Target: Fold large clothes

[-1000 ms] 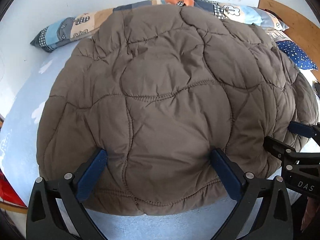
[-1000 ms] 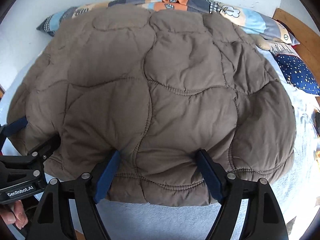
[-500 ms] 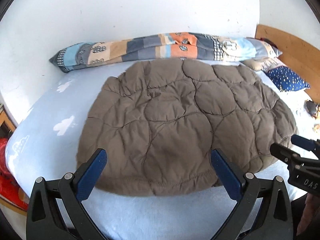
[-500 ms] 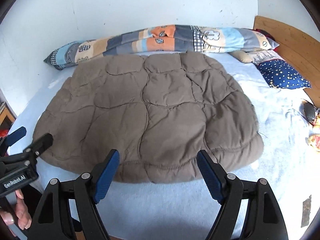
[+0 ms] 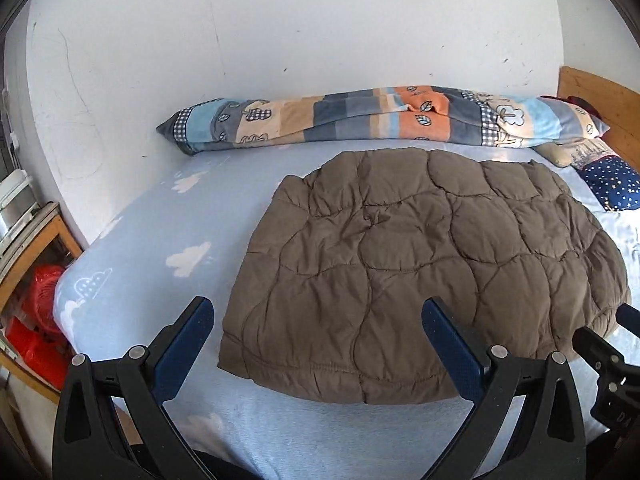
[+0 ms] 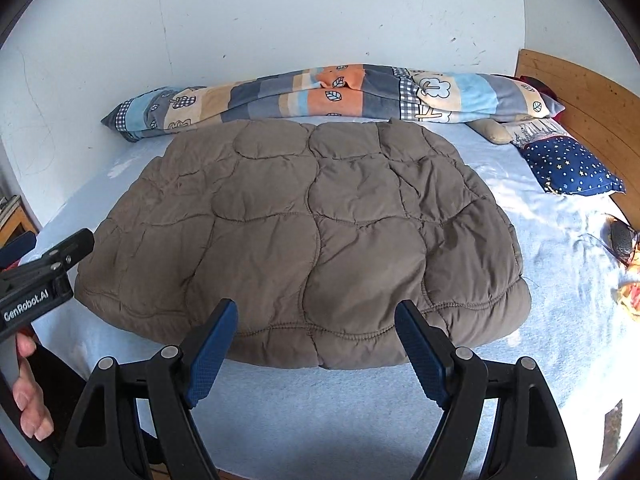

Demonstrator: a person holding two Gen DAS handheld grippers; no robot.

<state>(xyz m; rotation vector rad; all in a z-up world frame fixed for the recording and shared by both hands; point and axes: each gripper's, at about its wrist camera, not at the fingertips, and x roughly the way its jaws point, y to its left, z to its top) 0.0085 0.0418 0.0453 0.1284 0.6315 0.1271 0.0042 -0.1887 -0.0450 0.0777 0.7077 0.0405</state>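
A brown quilted jacket [image 5: 420, 264] lies folded into a broad pad on the light blue bed sheet [image 5: 160, 240]. It fills the middle of the right wrist view too, as the jacket [image 6: 312, 232]. My left gripper [image 5: 317, 308] hangs open, drawn back from the jacket's near hem with nothing between its blue pads. My right gripper [image 6: 316, 308] is open as well, above the sheet in front of the hem and apart from the fabric. The right gripper [image 5: 608, 356] shows at the left wrist view's right edge. The left gripper [image 6: 48, 268] shows at the right wrist view's left edge, a hand [image 6: 30, 400] beneath it.
A rolled patchwork blanket [image 5: 380, 120] lies along the white wall behind the jacket. A navy star pillow [image 6: 572, 168] and a wooden headboard [image 6: 580, 96] stand at the right. Small items [image 6: 624, 240] lie on the sheet's right side. A wooden shelf with red things [image 5: 36, 312] stands left of the bed.
Both grippers have pulled back and risen from the jacket's near hem. A second ago the jacket filled both views; now it is seen whole on the bed.
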